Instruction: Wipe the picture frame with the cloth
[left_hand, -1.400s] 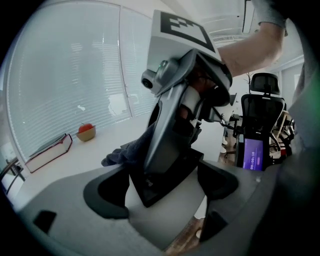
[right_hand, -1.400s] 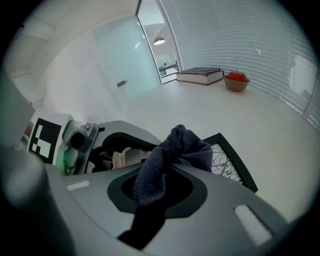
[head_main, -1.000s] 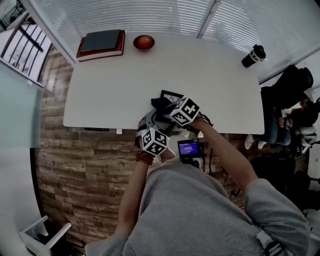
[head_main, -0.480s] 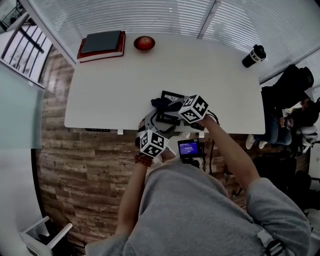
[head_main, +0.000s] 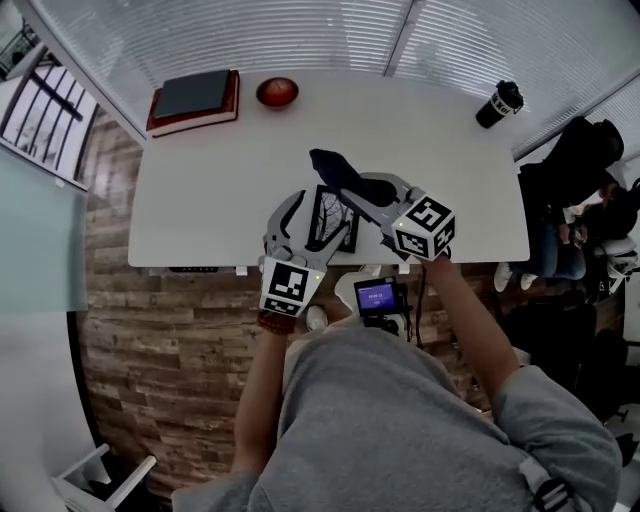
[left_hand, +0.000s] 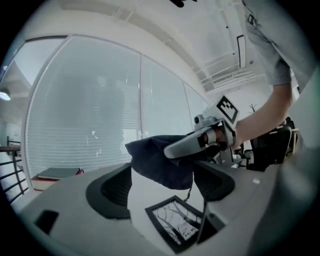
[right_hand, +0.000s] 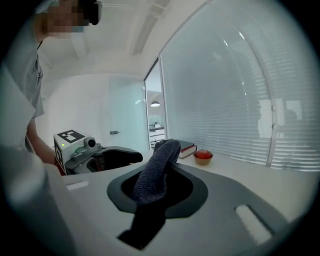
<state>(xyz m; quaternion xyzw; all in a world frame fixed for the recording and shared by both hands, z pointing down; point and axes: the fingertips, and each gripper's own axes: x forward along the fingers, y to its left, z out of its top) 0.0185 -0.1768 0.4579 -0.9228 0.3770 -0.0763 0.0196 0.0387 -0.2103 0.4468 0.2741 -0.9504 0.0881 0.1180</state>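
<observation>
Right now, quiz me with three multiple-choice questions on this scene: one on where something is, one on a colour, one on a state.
1. The red bowl sits:
A) beside the book
B) by the tumbler
C) on the picture frame

2. The cloth is:
A) white
B) dark blue
C) yellow

3. The right tool is:
A) open and empty
B) shut on the cloth
C) shut on the book

Answers:
1 A, they lie together at the far edge of the table.
2 B, it looks navy in the left gripper view.
3 B, the cloth runs between its jaws and hangs from them.
</observation>
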